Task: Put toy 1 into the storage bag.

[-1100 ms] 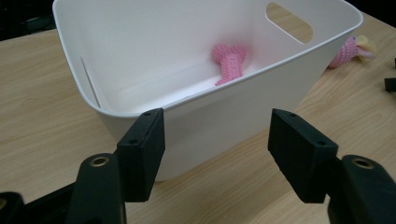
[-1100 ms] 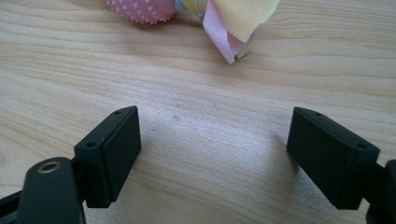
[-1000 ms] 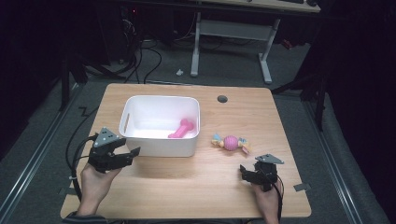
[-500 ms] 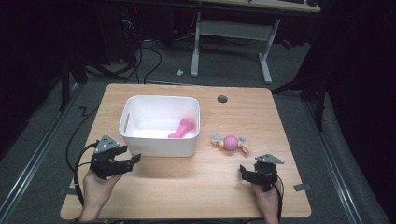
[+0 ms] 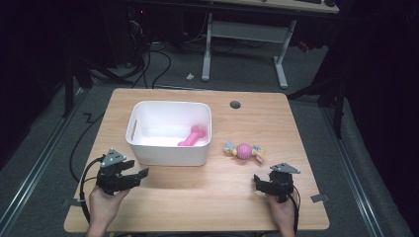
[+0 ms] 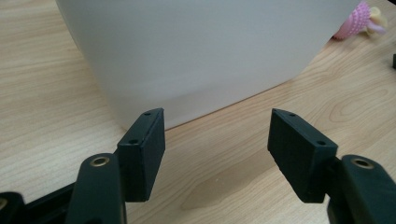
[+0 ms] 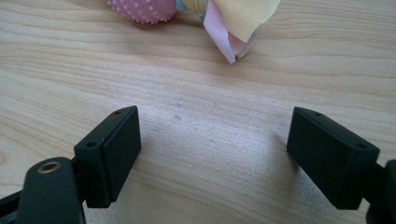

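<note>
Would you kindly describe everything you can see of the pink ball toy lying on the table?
The pink ball toy is a knobbly pink ball, rubbery by the look of it, with soft cloth tails in yellow, pink and pale blue at both ends. It lies flat on the bare wooden table, just right of the white bin and apart from it. Nothing grips or touches it.

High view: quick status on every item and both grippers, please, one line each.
white bin: upright on the table, open-topped.
pink bone toy: lying inside the bin.
pink ball toy: on the table right of the bin, not held.
left gripper: open, nothing between its fingers, facing the bin.
right gripper: open, holding nothing, near the ball toy.
</note>
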